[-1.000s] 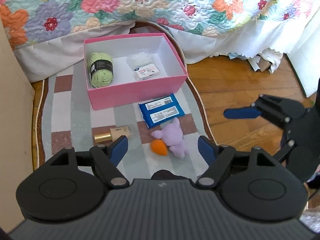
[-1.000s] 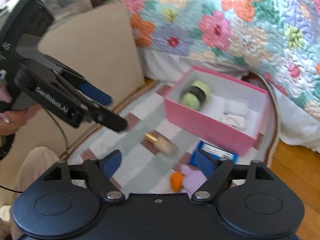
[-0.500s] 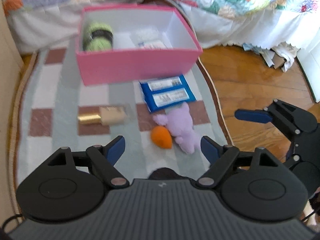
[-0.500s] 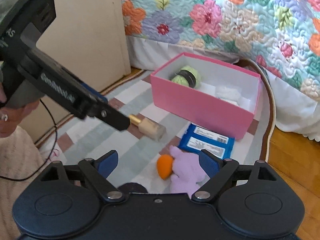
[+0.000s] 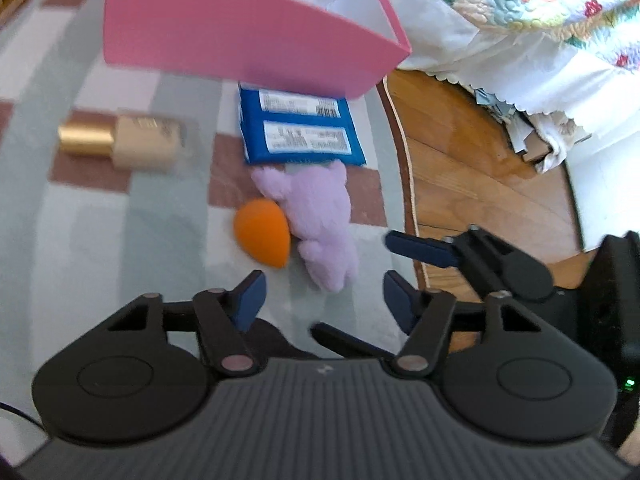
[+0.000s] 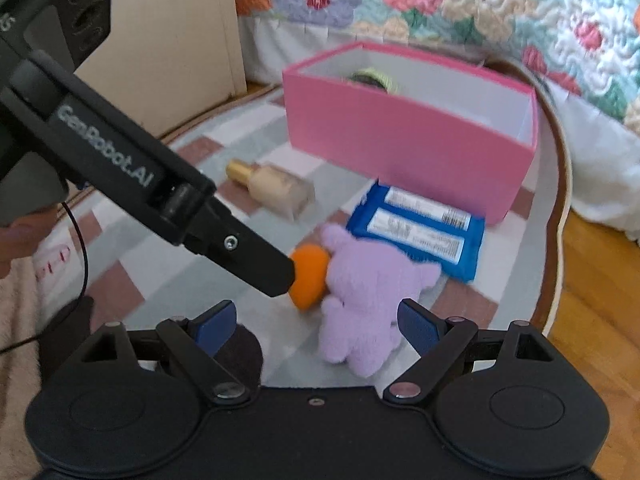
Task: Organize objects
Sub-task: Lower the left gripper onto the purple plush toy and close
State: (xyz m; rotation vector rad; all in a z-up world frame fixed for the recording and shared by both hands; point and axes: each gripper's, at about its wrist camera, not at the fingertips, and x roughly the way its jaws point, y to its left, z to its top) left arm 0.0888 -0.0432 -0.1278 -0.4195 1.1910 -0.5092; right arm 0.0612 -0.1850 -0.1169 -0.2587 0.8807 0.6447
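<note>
A purple plush toy (image 5: 316,216) lies on the rug beside an orange sponge (image 5: 264,233), a blue packet (image 5: 300,130) and a beige bottle with a gold cap (image 5: 124,142). The pink box (image 5: 240,36) stands behind them. My left gripper (image 5: 320,300) is open, low over the rug, just short of the plush and sponge. My right gripper (image 6: 316,326) is open, with the plush (image 6: 368,296) between its fingers' line. The sponge (image 6: 308,280), packet (image 6: 420,228), bottle (image 6: 272,188) and box (image 6: 404,140) show there too. Green yarn peeks over the box wall.
A checked rug (image 5: 100,240) covers the floor, with wood floor (image 5: 480,184) to its right. A bed with a flowered quilt (image 6: 440,4) stands behind the box. A beige panel (image 6: 180,40) stands at the left.
Both grippers have moved down and forward toward the plush and sponge. The box now fills the top of the left view. Both stay open.
</note>
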